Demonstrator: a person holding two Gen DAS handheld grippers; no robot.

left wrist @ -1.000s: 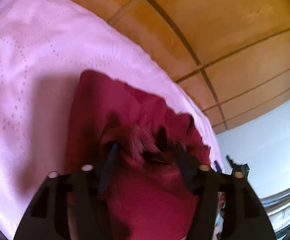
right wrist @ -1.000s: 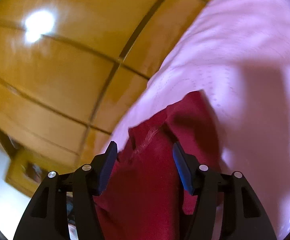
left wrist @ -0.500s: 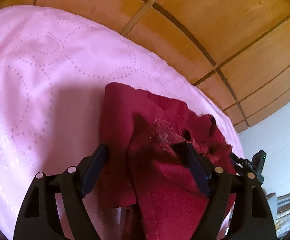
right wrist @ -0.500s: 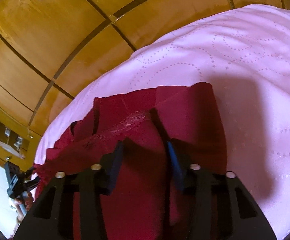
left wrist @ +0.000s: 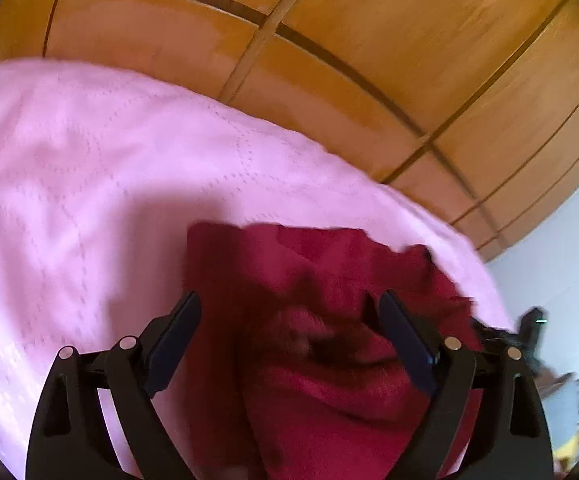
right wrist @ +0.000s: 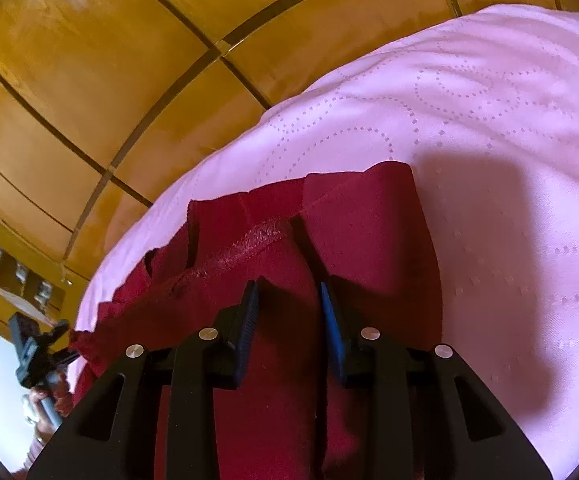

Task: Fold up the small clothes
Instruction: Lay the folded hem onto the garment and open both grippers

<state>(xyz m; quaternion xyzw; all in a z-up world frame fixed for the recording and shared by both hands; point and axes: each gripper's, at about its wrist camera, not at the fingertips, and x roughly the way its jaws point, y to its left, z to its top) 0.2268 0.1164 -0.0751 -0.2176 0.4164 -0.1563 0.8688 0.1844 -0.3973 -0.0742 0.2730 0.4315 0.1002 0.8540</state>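
The red garment [right wrist: 369, 240] lies on the pink bedcover [right wrist: 509, 140], near its edge by the wood floor, bunched in uneven layers, so the folding looks only begun. The left gripper [left wrist: 289, 334] has its jaws wide open above the garment, gripping nothing. The right gripper [right wrist: 287, 312] has its jaws partly closed; whether they pinch cloth cannot be told.

Left tongs [left wrist: 289, 332] wide apart, right tongs [right wrist: 289, 312] nearly closed.
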